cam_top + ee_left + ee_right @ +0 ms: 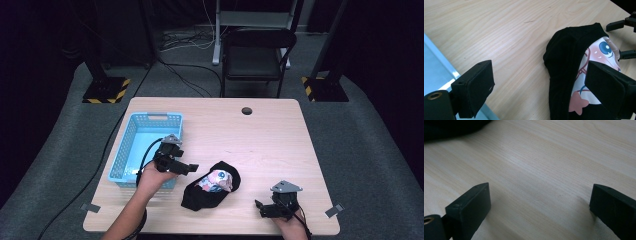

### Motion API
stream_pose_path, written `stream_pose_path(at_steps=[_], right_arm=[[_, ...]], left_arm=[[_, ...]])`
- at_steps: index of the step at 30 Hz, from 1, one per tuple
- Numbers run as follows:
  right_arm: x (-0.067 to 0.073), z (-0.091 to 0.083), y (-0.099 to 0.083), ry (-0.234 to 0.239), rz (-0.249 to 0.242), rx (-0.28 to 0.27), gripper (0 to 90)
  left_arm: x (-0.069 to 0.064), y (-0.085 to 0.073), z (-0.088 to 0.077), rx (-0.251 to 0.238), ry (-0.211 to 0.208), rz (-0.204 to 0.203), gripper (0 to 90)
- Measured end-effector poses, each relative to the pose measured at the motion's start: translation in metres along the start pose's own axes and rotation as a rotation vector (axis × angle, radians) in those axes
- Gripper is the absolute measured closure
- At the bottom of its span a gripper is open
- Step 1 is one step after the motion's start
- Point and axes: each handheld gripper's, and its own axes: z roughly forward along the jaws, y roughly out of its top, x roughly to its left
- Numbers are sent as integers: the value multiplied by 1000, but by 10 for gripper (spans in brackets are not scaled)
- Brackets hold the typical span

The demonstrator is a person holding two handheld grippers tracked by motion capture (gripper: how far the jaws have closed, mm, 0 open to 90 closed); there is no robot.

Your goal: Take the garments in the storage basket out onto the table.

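A black garment (210, 189) with a cartoon print lies bunched at lower centre of the bench (270, 145). Left gripper (187, 168) hovers beside it, jaws spread, apparently ready to grasp; right gripper (261, 208) waits lower right, jaws spread, empty.

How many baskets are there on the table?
1. The blue basket stands at the table's left edge, beside the left gripper. No other shows.

Wooden table (270, 145) with blue basket (131, 150), black garment (202, 197).
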Motion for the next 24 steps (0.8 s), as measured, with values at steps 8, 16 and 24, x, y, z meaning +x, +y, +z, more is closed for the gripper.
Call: stream_pose_path(at_steps=[8, 16, 24], right_arm=[[0, 0, 0, 0, -1, 0, 28], [0, 0, 0, 0, -1, 0, 28], [0, 0, 0, 0, -1, 0, 28]], left_arm=[[7, -2, -4, -9, 9, -19, 83], [13, -2, -10, -28, 16, -37, 83], [20, -4, -15, -37, 25, -56, 83]])
